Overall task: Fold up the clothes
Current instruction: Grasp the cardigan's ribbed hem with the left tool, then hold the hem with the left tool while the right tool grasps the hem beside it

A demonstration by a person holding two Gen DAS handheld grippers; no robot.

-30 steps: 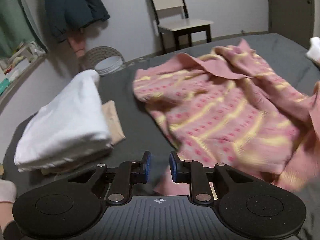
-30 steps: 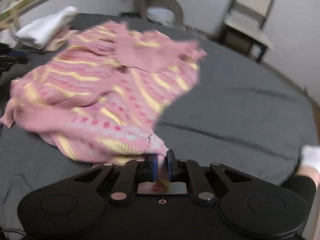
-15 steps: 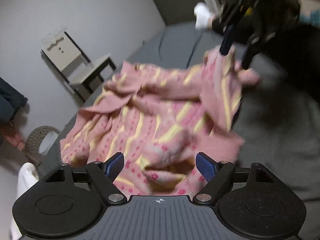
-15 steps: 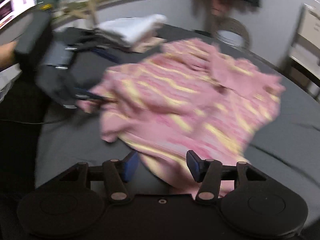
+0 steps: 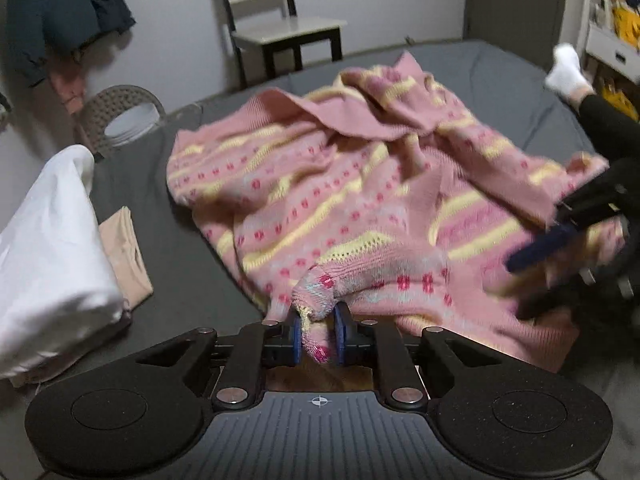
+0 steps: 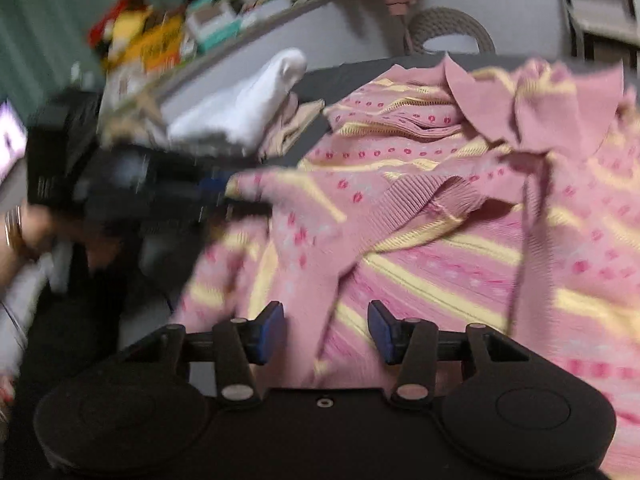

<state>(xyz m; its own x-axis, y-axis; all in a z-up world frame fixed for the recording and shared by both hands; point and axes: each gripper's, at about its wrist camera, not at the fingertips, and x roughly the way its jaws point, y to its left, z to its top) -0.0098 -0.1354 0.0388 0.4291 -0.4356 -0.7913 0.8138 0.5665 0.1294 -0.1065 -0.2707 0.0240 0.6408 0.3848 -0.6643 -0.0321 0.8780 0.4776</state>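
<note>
Left gripper (image 5: 317, 334): blue pads pinched onto a knitted fold of the pink sweater with yellow stripes and red dots (image 5: 360, 208), at its near edge. Sweater lies rumpled on the dark grey bed surface (image 5: 168, 216). Right gripper (image 6: 326, 332): jaws spread wide, nothing between the pads, sweater fabric just beyond and below. Left wrist view alone shows a pale-seated wooden chair (image 5: 280, 28) against the wall and a white-socked foot (image 5: 566, 68) at the far right. Right wrist view alone shows a cluttered shelf (image 6: 192, 28), blurred. Both show the folded white cloth stack (image 5: 48, 248) beside the sweater, apart from it.
</note>
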